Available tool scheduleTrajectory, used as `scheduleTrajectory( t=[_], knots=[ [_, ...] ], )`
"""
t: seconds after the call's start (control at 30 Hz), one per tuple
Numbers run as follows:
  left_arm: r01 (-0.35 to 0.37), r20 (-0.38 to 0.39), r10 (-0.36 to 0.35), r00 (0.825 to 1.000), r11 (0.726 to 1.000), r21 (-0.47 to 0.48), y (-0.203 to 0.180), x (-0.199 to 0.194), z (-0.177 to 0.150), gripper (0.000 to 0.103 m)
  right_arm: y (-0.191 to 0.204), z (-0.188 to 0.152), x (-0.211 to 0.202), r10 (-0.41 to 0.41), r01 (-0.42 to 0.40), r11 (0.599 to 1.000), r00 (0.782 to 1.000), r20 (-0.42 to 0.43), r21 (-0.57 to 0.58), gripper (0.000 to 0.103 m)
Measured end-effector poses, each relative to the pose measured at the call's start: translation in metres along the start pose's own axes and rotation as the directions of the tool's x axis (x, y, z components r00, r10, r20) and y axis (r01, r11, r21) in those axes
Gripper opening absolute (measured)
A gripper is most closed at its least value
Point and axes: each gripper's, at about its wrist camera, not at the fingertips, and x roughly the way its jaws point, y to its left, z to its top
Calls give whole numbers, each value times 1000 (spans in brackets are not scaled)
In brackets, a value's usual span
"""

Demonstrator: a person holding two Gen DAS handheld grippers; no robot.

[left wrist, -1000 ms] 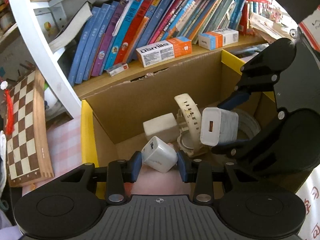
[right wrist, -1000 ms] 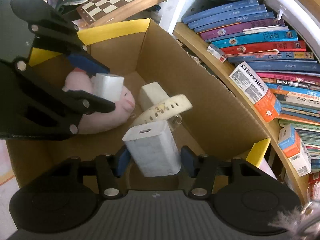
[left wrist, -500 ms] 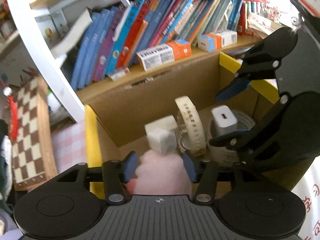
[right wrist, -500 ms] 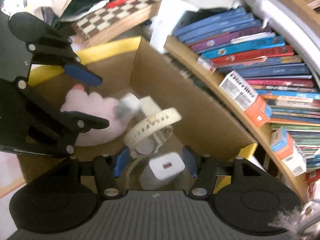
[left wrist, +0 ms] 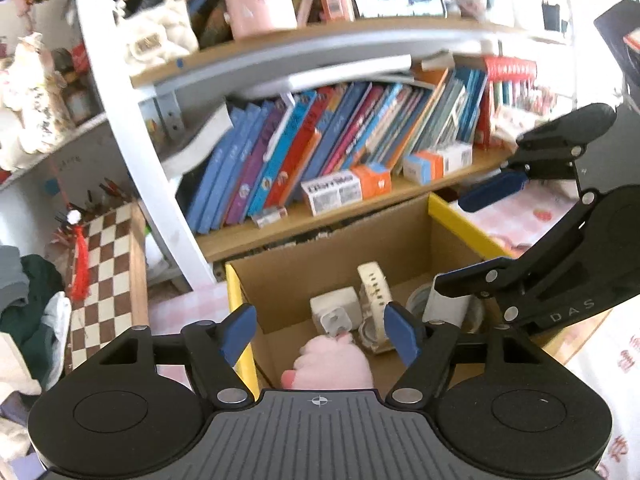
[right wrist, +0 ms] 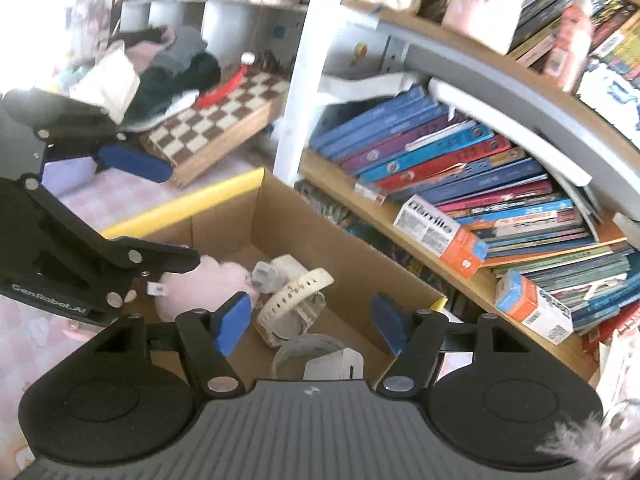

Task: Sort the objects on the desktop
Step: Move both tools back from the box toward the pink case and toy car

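Observation:
A cardboard box (left wrist: 400, 236) with yellow-edged flaps stands below both grippers. In it lie a pink plush toy (left wrist: 334, 364), a small white charger (left wrist: 335, 320), a white watch (left wrist: 374, 296) and a larger white charger (right wrist: 336, 364) on a tape roll (right wrist: 308, 344). My left gripper (left wrist: 320, 332) hovers above the box, its jaws opening with nothing gripped. My right gripper (right wrist: 310, 322) is also above the box, jaws opening and holding nothing. The plush (right wrist: 212, 280), small charger (right wrist: 268, 274) and watch (right wrist: 296, 296) show in the right wrist view too. Each gripper appears in the other's view (left wrist: 476, 236) (right wrist: 160, 212).
Behind the box runs a wooden shelf (left wrist: 360, 208) with leaning books (left wrist: 320, 152) and small orange-and-white cartons (left wrist: 344, 190). A chessboard (left wrist: 104, 280) leans at the left beside a pile of clothes (right wrist: 172, 68). A pink checked cloth (left wrist: 528, 216) covers the desk.
Both grippers let go of their white chargers, which now lie in the box. Both have lifted up and back from the box, jaws spreading wider.

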Motion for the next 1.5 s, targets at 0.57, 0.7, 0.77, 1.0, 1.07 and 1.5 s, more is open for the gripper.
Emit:
scheduleTrajectory(
  t=[0.57, 0.7, 0.77, 1.0, 1.07, 1.5],
  knots=[
    [-58, 70, 68, 995, 987, -148, 13, -90, -45, 80, 21, -46, -89, -118, 110, 987, 991, 64, 117, 68],
    [-72, 42, 80, 996, 982, -176, 16, -100, -63, 80, 29, -63, -96, -130, 123, 980, 991, 33, 155, 68],
    [-76, 29, 83, 996, 980, -182, 16, -105, -72, 80, 34, -72, -98, -131, 127, 977, 991, 15, 170, 68],
    [-81, -15, 79, 997, 978, -194, 14, -117, -101, 80, 54, -100, -105, -128, 134, 966, 991, -39, 222, 68],
    [-80, -26, 76, 997, 976, -201, 12, -120, -108, 80, 61, -108, -106, -127, 137, 963, 990, -57, 234, 68],
    [-65, -112, 42, 993, 976, -208, -12, -128, -153, 80, 106, -155, -101, -127, 156, 957, 983, -130, 243, 68]
  ],
)
